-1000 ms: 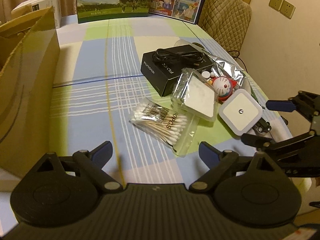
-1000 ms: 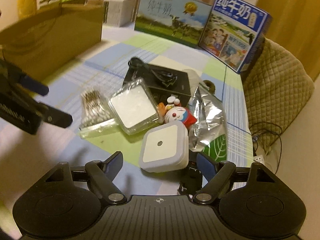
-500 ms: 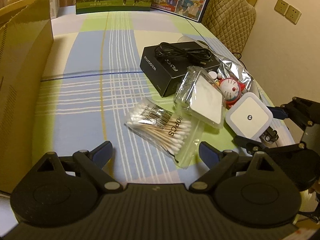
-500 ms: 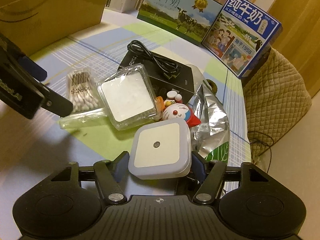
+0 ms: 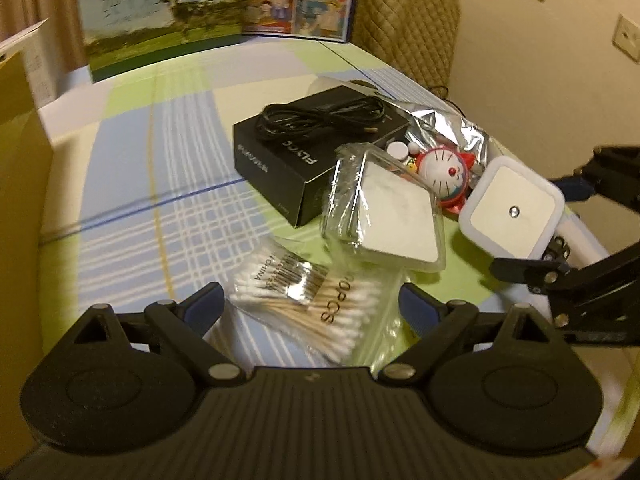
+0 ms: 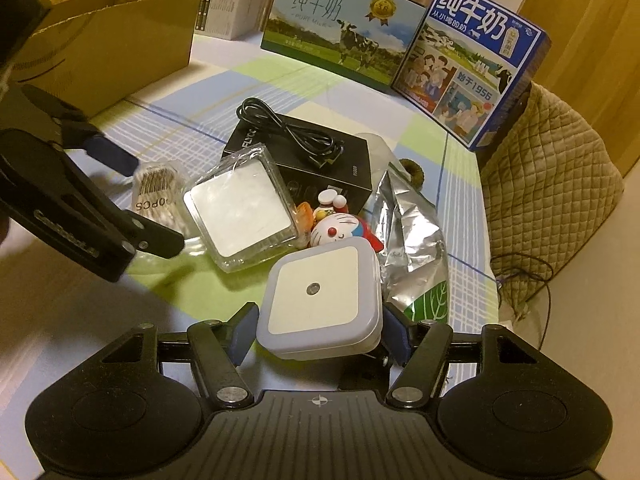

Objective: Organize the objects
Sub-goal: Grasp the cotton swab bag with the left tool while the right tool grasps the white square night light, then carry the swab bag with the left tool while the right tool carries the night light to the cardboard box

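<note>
A pile of small objects lies on the checked tablecloth. My right gripper (image 6: 320,330) is shut on a white square night light (image 6: 320,300), which also shows in the left wrist view (image 5: 512,210). My left gripper (image 5: 310,306) is open, its fingers on either side of a clear bag of cotton swabs (image 5: 312,300); the bag shows in the right wrist view (image 6: 156,196) too. Beside them lie a clear plastic box with a white pad (image 6: 242,216), a Doraemon toy (image 6: 340,230), a black box (image 6: 320,164) with a black cable (image 6: 292,132) on it, and a silver foil bag (image 6: 412,240).
An open cardboard box (image 6: 104,36) stands at the left of the table. Two milk cartons (image 6: 340,28) (image 6: 472,64) and a white box (image 6: 228,8) stand along the far edge. A quilted chair (image 6: 548,176) stands at the right, beyond the table edge.
My right gripper has closed onto the night light. My left gripper has moved forward, so its open fingers now straddle the cotton swab bag.
</note>
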The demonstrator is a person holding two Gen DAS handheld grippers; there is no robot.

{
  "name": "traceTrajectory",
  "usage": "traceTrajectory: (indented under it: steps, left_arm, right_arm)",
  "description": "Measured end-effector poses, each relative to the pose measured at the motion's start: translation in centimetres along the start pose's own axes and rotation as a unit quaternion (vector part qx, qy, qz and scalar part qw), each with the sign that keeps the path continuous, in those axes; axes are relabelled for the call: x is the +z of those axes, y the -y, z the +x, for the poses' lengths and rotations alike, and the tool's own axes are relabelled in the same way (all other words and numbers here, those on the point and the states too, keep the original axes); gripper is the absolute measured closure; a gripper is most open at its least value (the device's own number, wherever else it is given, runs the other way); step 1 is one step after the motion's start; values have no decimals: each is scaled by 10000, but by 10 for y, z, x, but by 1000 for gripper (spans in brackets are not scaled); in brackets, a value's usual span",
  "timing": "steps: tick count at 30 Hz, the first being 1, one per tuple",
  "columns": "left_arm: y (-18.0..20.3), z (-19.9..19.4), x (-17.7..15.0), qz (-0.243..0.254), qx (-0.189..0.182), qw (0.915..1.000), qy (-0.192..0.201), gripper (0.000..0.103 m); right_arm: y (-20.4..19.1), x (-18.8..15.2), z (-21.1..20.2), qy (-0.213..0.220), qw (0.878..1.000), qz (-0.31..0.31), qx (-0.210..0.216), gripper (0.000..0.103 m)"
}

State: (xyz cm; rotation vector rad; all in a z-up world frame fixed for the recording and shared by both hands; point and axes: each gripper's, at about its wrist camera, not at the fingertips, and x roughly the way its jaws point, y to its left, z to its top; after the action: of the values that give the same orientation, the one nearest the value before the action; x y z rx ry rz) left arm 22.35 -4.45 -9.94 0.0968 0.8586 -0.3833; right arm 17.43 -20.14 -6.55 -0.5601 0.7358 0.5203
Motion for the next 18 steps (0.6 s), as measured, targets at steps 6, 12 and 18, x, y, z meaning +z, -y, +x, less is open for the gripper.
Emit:
traceTrajectory:
  steps: [6,12,18]
  left_arm:
    - [-1,9,1,264,-42,9996,-48,16]
    - [-4,3,-2,98,-145,9998,-76,31]
    - [-4,-17,-15,-19,-62,9998,-211,34]
  right_arm:
    - [1,-1,0,-15,10000,74,53,41]
    - [2,-4,-1,-47,9998,193,91,41]
    - [5,-7,-6,-49,9994,336,91,41]
